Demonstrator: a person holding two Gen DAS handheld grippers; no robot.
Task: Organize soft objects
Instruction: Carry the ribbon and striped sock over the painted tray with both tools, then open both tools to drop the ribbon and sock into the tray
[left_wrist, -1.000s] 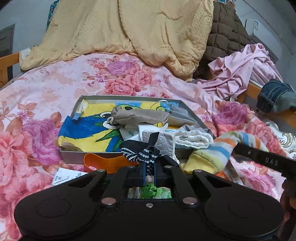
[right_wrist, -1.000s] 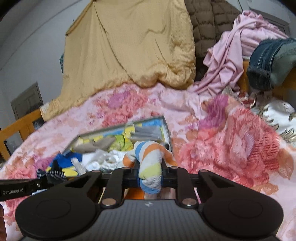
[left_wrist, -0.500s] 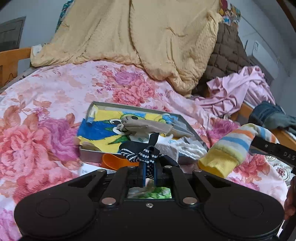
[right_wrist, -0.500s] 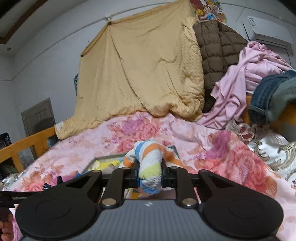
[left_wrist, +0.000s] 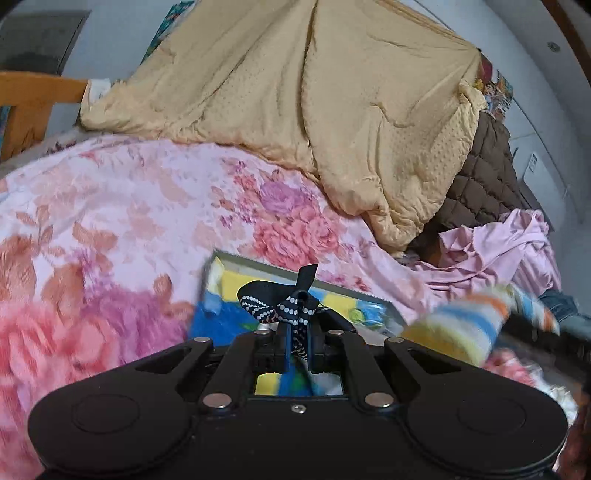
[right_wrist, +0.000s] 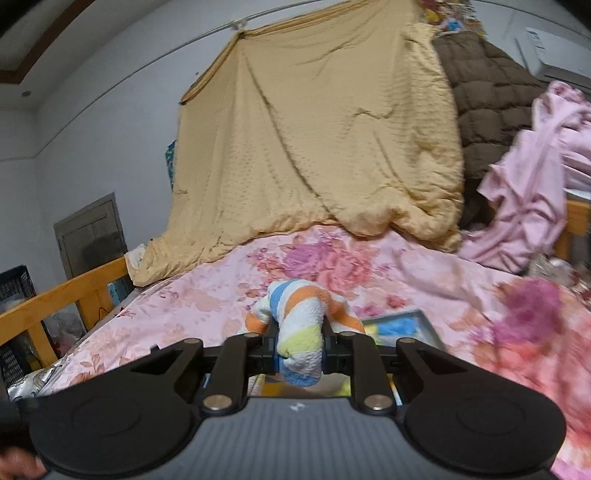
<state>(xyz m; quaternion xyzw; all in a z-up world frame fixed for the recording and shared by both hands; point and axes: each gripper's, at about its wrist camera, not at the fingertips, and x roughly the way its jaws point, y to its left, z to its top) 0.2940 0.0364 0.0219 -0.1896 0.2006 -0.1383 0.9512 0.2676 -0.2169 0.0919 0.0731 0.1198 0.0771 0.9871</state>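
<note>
My left gripper (left_wrist: 298, 343) is shut on a black ribbon bow with white dots (left_wrist: 280, 301) and holds it up above the bed. My right gripper (right_wrist: 299, 347) is shut on a rolled striped sock (right_wrist: 299, 332) in orange, blue, yellow and white; the sock also shows blurred in the left wrist view (left_wrist: 469, 325). A grey tray (left_wrist: 258, 264) with a blue and yellow picture inside lies on the flowered bedspread below both grippers; its corner shows in the right wrist view (right_wrist: 424, 321). Most of the tray's contents are hidden behind the grippers.
A pink flowered bedspread (left_wrist: 110, 221) covers the bed. A yellow quilt (right_wrist: 314, 147) hangs at the back, with a brown quilted jacket (right_wrist: 491, 96) and pink clothes (right_wrist: 532, 192) to the right. A wooden bed rail (right_wrist: 55, 299) runs along the left.
Both grippers have risen and tilted upward, each still holding its item. The tray has dropped low in both views and its contents are now mostly out of sight.
</note>
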